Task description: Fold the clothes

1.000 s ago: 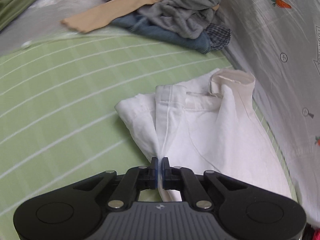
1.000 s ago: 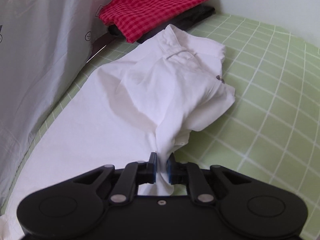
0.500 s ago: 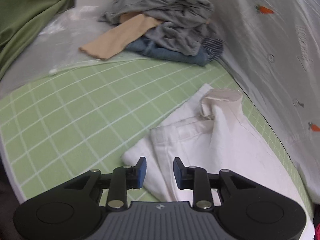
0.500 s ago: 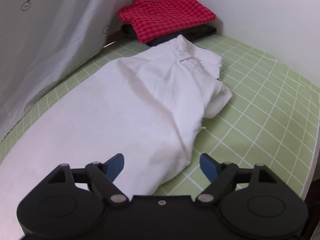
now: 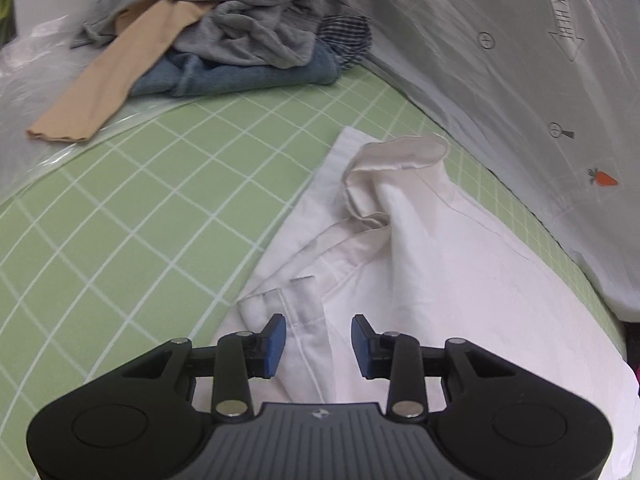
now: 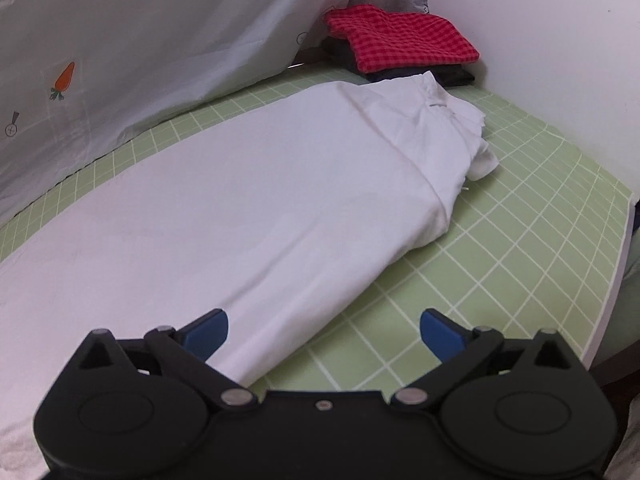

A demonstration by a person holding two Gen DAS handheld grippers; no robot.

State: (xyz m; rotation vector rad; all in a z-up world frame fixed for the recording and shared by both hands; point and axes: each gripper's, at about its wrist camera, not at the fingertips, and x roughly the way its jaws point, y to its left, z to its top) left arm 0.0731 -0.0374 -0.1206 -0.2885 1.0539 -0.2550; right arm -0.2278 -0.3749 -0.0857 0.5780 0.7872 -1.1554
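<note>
A white garment lies loosely folded lengthwise on the green grid mat, with its cuffed end bunched up in the left wrist view. My left gripper is open just above a hemmed edge of the garment, and its blue pads do not press the cloth. In the right wrist view the garment stretches away along the mat. My right gripper stands wide and its jaws are still opening, with the garment's near edge below them and untouched.
A heap of unfolded clothes, grey, beige and denim, lies at the mat's far end on clear plastic sheet. A folded red checked stack sits at the other end. A carrot-print sheet hangs along one side. The mat's edge drops off beside my right gripper.
Both grippers were pinching the white garment and have let go and opened. The garment has dropped flat on the mat. The right gripper has drawn back along it.
</note>
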